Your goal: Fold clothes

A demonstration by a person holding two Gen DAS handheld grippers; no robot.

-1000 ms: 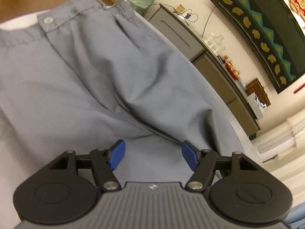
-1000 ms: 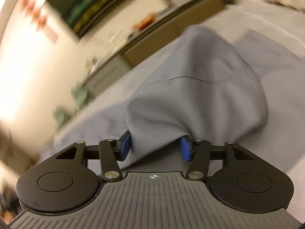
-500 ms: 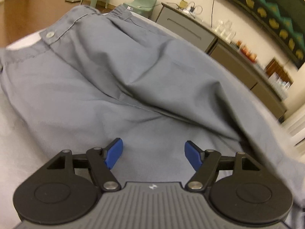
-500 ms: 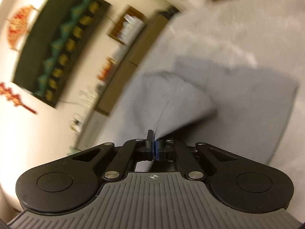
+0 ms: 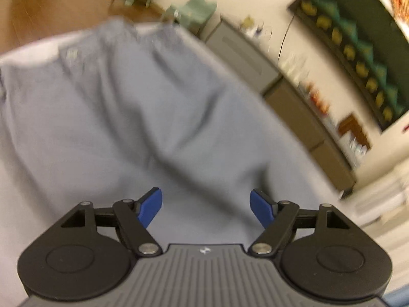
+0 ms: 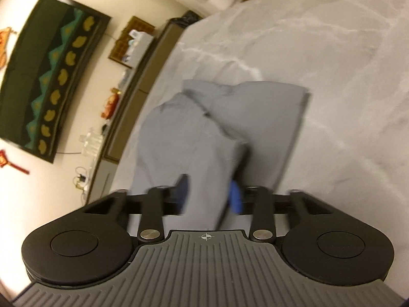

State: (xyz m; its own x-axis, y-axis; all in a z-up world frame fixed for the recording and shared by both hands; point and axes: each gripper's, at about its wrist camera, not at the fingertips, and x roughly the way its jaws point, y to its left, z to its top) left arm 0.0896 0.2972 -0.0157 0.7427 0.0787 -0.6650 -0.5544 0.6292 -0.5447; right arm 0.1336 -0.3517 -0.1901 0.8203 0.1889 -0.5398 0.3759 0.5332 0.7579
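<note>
Right gripper (image 6: 208, 195): jaws opening, trouser leg (image 6: 204, 138) released after being pinched shut.
Left gripper (image 5: 205, 206): opening wider, empty above trousers (image 5: 122, 107).
Fold: leg laid over.

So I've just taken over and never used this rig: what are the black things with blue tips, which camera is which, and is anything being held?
There is no robot arm. A person holds a two-finger gripper in each hand, with a fisheye camera on each looking along the fingers. The black linkages and blue pads are those grippers.

The left wrist view shows the left gripper, jaws opening and empty, above grey trousers spread on a pale sheet.

The right wrist view shows the right gripper at the trousers' leg end. A fold of cloth sits between its pads, but its jaws are opening, so it is letting go.
</note>
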